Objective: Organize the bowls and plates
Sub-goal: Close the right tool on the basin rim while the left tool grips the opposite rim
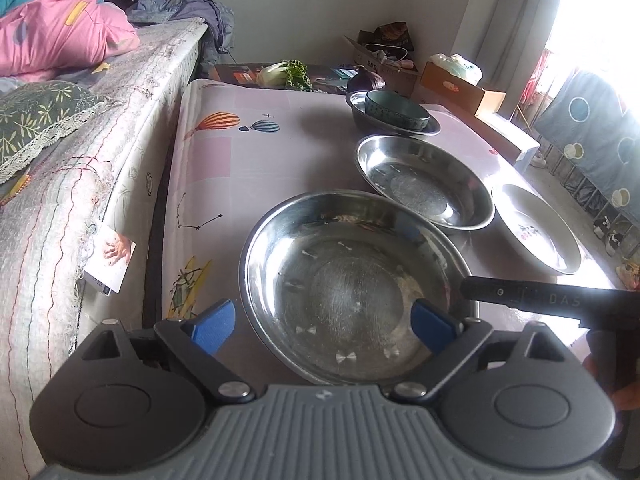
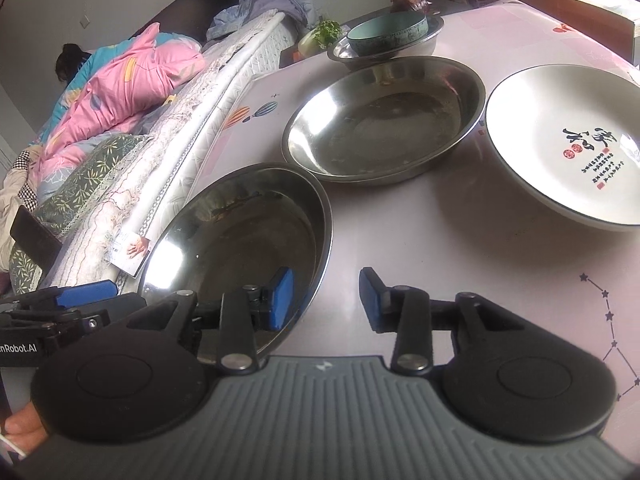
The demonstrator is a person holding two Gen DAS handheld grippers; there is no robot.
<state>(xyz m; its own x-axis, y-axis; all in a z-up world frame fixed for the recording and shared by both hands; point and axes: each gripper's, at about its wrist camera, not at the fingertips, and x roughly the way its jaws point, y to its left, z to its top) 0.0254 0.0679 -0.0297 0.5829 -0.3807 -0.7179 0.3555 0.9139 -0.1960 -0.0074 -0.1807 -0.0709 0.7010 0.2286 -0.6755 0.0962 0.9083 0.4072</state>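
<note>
Nearest on the pink tablecloth is a steel plate (image 1: 352, 280) (image 2: 248, 232). My left gripper (image 1: 324, 324) is open wide over its near-left rim, one blue finger (image 1: 212, 320) outside and the other above the dish. My right gripper (image 2: 326, 300) is open astride the right rim, with neither pad pressing on it. A second steel plate (image 1: 424, 182) (image 2: 384, 120) lies behind. A white printed plate (image 1: 536, 232) (image 2: 568, 140) sits to the right. At the back a teal bowl (image 1: 396, 110) (image 2: 386, 34) rests inside a steel bowl (image 1: 360, 114) (image 2: 340, 54).
A mattress edge (image 1: 100, 160) runs along the table's left side, with a pink quilt (image 2: 128, 92) and a person lying under it. Leafy greens (image 1: 288, 74) and cardboard boxes (image 1: 456, 84) stand beyond the far end. The table drops off at the right edge (image 1: 520, 152).
</note>
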